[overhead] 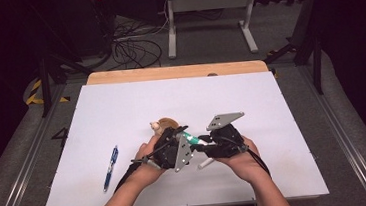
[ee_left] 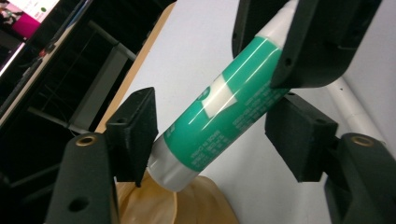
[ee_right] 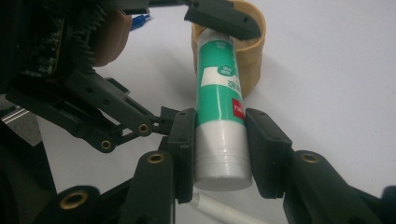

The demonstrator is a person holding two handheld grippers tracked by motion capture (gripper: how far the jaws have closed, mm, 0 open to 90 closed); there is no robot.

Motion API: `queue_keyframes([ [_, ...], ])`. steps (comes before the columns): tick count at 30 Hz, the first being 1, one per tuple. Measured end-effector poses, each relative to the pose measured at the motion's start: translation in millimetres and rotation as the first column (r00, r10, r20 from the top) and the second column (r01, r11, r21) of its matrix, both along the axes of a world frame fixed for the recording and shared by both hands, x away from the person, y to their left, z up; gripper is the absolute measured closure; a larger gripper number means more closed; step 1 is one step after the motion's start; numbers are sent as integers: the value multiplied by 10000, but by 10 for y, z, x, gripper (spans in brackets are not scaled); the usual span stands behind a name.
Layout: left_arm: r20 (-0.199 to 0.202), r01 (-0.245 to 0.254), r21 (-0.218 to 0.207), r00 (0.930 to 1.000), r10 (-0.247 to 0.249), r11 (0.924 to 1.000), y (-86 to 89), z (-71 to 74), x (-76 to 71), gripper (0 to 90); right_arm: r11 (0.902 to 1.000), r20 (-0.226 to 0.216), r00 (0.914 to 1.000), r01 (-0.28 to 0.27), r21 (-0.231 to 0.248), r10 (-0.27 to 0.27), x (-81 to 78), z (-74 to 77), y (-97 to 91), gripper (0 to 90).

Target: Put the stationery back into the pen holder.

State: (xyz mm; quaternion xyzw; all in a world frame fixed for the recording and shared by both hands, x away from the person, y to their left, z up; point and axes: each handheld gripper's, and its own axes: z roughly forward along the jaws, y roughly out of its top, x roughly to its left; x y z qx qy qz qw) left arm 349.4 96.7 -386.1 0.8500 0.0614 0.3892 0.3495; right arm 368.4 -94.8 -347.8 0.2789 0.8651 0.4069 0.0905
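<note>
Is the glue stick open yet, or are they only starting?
Still starting. Done: the right tongs clamp the green-and-white glue stick near its white end. In hand: the left tongs straddle its other end, one pad touching. Left: gripping fully and, probably, pulling it open.

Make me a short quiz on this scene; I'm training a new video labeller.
1. True or false: the right hand-held gripper is clamped on the glue stick.
2. What colour is the pen lying on the table?
3. What lies just past the glue stick's far end? A: a tan ring. B: a book. C: scissors.
Key: 1 true; 2 blue; 3 A.
</note>
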Motion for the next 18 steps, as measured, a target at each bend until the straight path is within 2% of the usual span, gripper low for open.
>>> queue_keyframes([
  [4,-51,185,229,9998,-183,9996,-8,3,-2,439,10000,9,10000,19,74,-20,-7,11,2,657],
  [6,-199,220,147,9996,-217,9997,-20,-10,-14,465,9999,-2,10000,53,159,-53,-11,16,2,656],
  [7,-119,270,103,9996,-269,9996,-28,-15,-13,476,9998,-9,10000,80,183,-80,-12,19,1,657],
  [12,-342,413,146,9986,-408,9990,-43,-14,-14,532,9994,28,9999,135,321,-136,-23,36,-4,656],
  [17,-435,570,257,9975,-559,9980,-59,-27,-41,611,9977,136,9997,197,654,-206,-29,61,-24,654],
  [18,-496,643,140,9967,-636,9978,-68,-34,-41,625,9971,148,9997,188,736,-200,-29,65,-30,653],
])
